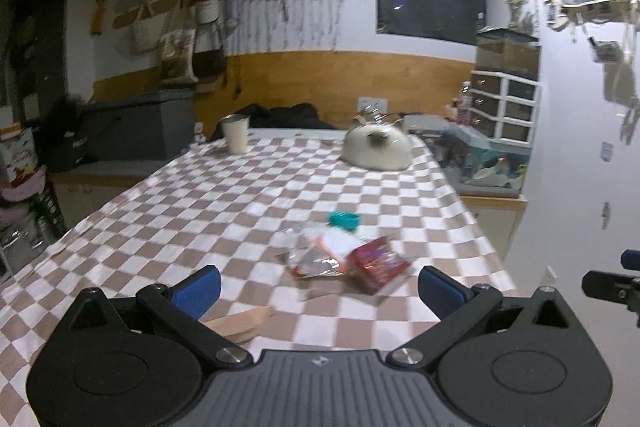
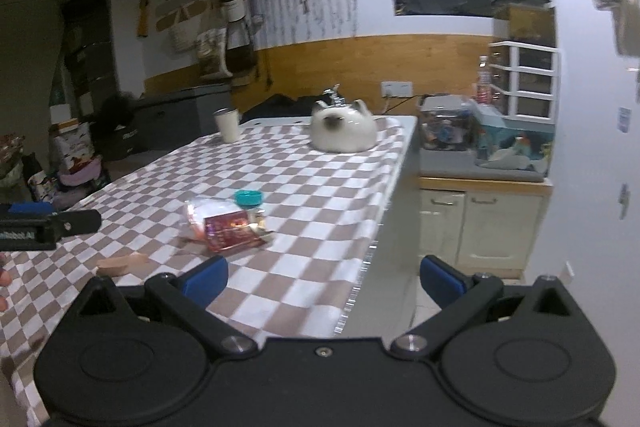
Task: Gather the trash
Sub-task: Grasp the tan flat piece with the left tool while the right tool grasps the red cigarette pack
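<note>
Currently both grippers wide apart, empty: left gripper, right gripper. Red wrapper and clear wrapper overlap mid-table on checked cloth. Risk: crinkly film slips, teal cap just beside gets knocked.

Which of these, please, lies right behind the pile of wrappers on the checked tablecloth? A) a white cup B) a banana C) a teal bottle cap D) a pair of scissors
C: a small teal bottle cap sits on the tablecloth just beyond the red wrapper and the clear wrappers, while the white cup stands far off at the back edge.
</note>
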`<control>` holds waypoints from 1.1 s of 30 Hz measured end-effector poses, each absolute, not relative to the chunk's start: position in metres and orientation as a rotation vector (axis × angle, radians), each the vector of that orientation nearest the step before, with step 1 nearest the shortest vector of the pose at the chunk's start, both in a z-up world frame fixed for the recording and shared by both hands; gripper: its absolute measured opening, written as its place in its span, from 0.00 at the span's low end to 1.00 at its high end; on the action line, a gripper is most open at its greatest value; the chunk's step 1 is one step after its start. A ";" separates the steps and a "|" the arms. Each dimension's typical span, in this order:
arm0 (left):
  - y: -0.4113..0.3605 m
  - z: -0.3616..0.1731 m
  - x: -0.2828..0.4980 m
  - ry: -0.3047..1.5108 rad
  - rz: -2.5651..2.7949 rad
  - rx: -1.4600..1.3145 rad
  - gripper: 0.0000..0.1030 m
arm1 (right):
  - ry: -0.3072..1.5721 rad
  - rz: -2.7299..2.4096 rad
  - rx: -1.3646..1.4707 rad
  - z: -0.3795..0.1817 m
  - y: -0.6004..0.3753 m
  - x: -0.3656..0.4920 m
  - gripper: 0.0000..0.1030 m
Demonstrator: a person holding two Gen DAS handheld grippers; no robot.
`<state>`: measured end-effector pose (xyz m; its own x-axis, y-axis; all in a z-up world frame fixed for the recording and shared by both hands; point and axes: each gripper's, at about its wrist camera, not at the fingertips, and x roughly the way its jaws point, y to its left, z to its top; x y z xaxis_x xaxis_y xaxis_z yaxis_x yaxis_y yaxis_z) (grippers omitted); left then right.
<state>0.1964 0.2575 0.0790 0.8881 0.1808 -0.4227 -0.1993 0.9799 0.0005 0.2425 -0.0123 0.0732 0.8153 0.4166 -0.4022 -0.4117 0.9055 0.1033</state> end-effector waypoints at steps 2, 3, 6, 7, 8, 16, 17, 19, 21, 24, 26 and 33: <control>0.271 0.072 0.202 0.453 0.212 -0.053 1.00 | 0.438 0.462 0.006 0.071 0.001 0.249 1.00; 0.278 0.069 0.205 0.462 0.218 -0.057 1.00 | 0.440 0.470 0.002 0.071 0.007 0.252 1.00; 0.297 0.057 0.213 0.491 0.238 -0.075 1.00 | 0.446 0.486 0.003 0.068 0.026 0.263 1.00; 0.302 0.053 0.216 0.498 0.243 -0.081 1.00 | 0.449 0.489 0.005 0.067 0.031 0.267 1.00; 0.309 0.049 0.220 0.508 0.249 -0.088 1.00 | 0.454 0.494 0.007 0.066 0.037 0.272 1.00; 0.345 0.017 0.245 0.575 0.270 -0.112 1.00 | 0.511 0.536 -0.017 0.051 0.081 0.313 1.00; 0.349 0.013 0.248 0.586 0.266 -0.115 1.00 | 0.519 0.546 -0.013 0.049 0.086 0.319 1.00; 0.353 0.006 0.254 0.602 0.259 -0.116 1.00 | 0.536 0.560 -0.019 0.044 0.097 0.330 1.00; 0.358 -0.001 0.259 0.615 0.249 -0.116 1.00 | 0.548 0.565 -0.038 0.038 0.107 0.339 1.00; 0.362 -0.009 0.265 0.623 0.232 -0.113 1.00 | 0.571 0.583 -0.057 0.029 0.121 0.352 1.00; 0.362 -0.013 0.269 0.625 0.212 -0.100 1.00 | 0.593 0.601 -0.060 0.022 0.128 0.363 1.00; 0.357 -0.016 0.273 0.643 0.114 -0.089 0.99 | 0.620 0.714 -0.145 0.010 0.152 0.393 1.00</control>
